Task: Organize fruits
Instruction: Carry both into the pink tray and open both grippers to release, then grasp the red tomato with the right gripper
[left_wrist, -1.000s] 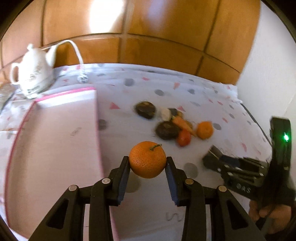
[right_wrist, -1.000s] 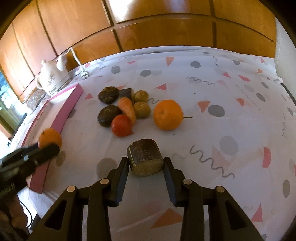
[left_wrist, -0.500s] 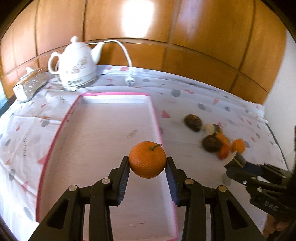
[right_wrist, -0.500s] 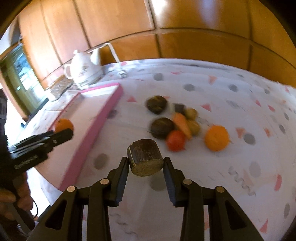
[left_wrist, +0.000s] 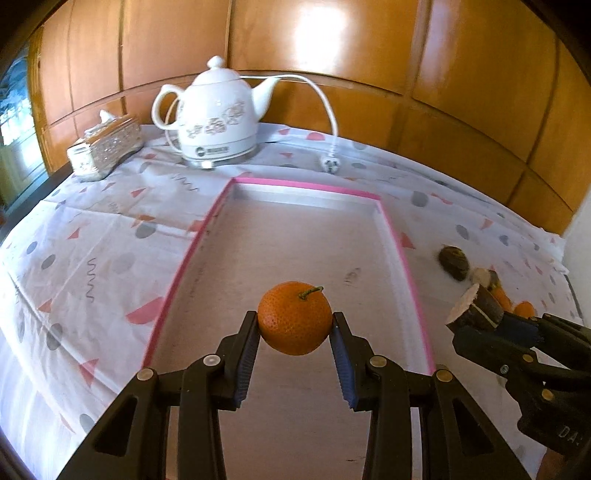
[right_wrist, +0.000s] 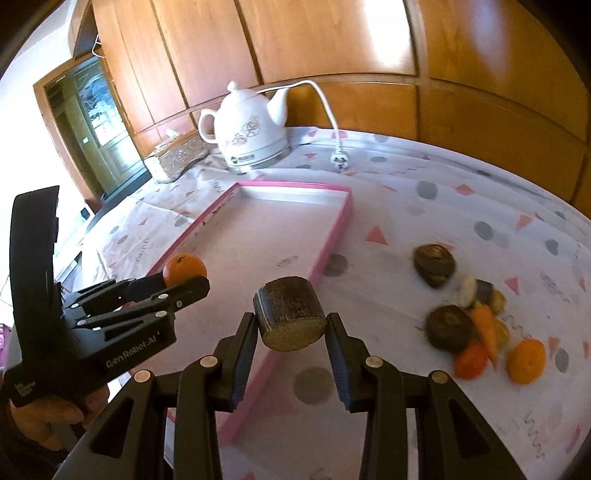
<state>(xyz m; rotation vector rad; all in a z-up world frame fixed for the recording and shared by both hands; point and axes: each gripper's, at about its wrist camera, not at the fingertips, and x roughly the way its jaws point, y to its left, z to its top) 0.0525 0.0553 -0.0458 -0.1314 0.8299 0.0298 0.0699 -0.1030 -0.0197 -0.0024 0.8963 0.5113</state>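
**Ana:** Since the shallow pink-rimmed rectangular tray (left_wrist: 399, 254) has nothing lying on its floor, would you call the sorting barely begun?

**Ben:** That is my reading. Nothing has been set down in it yet, but two pieces are on their way. The left gripper (left_wrist: 294, 345) has its jaws clamped on a small round orange mandarin with a green stem (left_wrist: 294, 316), held in the air over the near half of the tray.

**Ana:** And the other hand?

**Ben:** The right gripper (right_wrist: 291, 345) has its jaws clamped on a short brown cylindrical chunk with a pale cut face (right_wrist: 290, 313). It hangs above the tray's right rim, near the front corner, not yet over the floor.

**Ana:** What is left outside the tray?

**Ben:** A blurred cluster on the white patterned tabletop (right_wrist: 424, 206), off the tray's right side: two dark brown roundish pieces (right_wrist: 434, 265), an orange carrot (right_wrist: 485, 328), a red tomato-like fruit (right_wrist: 470, 363), another orange mandarin (right_wrist: 526, 361), plus a few small pale and greenish bits I cannot identify.

**Ana:** So most of the job remains?

**Ben:** I judge so: two releases are pending, then several more trips to that pile.

**Ana:** Anything else near the tray?

**Ben:** A white ceramic electric kettle (left_wrist: 216, 118) beyond the far rim, with its white cord and plug (left_wrist: 330, 163), and a glittery tissue box (left_wrist: 105, 146) to the kettle's left.
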